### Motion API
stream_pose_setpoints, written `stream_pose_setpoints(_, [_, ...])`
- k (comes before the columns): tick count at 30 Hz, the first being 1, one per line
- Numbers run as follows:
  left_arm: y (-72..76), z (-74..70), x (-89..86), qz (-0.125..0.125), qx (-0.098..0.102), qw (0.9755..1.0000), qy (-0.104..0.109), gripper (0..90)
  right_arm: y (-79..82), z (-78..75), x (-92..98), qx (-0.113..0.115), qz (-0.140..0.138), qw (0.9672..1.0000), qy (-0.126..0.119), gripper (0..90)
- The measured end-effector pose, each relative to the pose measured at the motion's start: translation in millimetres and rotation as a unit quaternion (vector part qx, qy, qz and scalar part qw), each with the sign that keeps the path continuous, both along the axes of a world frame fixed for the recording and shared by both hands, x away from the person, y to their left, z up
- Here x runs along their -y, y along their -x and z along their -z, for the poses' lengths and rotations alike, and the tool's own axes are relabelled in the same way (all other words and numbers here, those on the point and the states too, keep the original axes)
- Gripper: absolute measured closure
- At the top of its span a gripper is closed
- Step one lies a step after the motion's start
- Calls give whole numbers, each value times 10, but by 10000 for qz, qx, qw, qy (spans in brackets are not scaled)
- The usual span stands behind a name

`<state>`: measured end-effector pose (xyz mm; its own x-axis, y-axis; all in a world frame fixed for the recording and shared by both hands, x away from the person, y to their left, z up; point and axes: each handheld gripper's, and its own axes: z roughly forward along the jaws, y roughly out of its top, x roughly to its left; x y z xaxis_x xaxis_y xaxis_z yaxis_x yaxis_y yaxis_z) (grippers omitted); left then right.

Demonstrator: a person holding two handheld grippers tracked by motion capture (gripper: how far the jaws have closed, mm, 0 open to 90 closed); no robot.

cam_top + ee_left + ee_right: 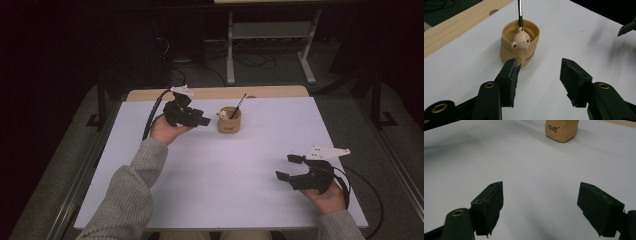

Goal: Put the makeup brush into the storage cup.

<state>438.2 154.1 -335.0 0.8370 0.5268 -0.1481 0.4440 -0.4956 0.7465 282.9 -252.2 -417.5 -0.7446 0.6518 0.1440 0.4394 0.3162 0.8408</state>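
so, from the high view, the left gripper point(204, 121) hangs just left of the cup point(229, 120), jaws parted with nothing between them, while the right gripper point(288, 167) sits well apart from the cup, toward the near right of the tabletop point(220, 175), jaws spread and empty. the step looks like a reach for the cup; best to come in level, straddle its wall, and close gently, since it looks soft and could buckle or tip.

in the left gripper view, the cup point(520, 43) stands upright just beyond the left jaw, a little off the centre line, so the gripper point(539, 75) should shift toward it before closing. the cup is tan, with a creased lower wall and small dark lettering. a cream bear point(520, 41) peeps over its rim, and a thin dark stick point(520, 12) leans out behind it; keep the jaws below both.

in the right gripper view, the cup's base point(561, 128) shows far ahead of the wide, empty jaws.
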Motion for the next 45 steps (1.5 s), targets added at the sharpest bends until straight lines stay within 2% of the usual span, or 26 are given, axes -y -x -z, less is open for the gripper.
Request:
stream_pose_setpoints(5, [63, 62, -46, -101, 12, 9999, 41, 454, 10, -8, 12, 42, 27, 10000, -14, 198])
stream_pose_setpoints(8, [124, 95, -63, -123, 51, 9999, -8, 438, 12, -17, 17, 39, 55, 10000, -71, 198])
stream_pose_setpoints(14, [240, 137, -127, -207, 49, 9996, 202, 401, 9, -14, 0, 45, 39, 10000, -65, 198])
stream_pose_setpoints(19, [342, 190, -145, -193, 129, 9997, 103, 394, 7, -7, -9, 47, 43, 10000, -66, 198])
stream_pose_setpoints(30, [504, 213, -261, -201, 189, 9992, 280, 364, 8, 0, -22, 29, 48, 10000, -41, 197])
stream_pose_setpoints(34, [579, 232, -295, -168, 219, 9994, 229, 347, 10, -4, -18, 51, 62, 10000, -46, 197])
stream_pose_setpoints(41, [688, 283, -393, -177, 207, 9991, 325, 302, 12, -4, -30, 51, 68, 10000, -36, 195])
stream_pose_setpoints(45, [767, 291, -461, -175, 291, 9990, 301, 278, 13, 3, -47, 64, 44, 10000, -10, 195])
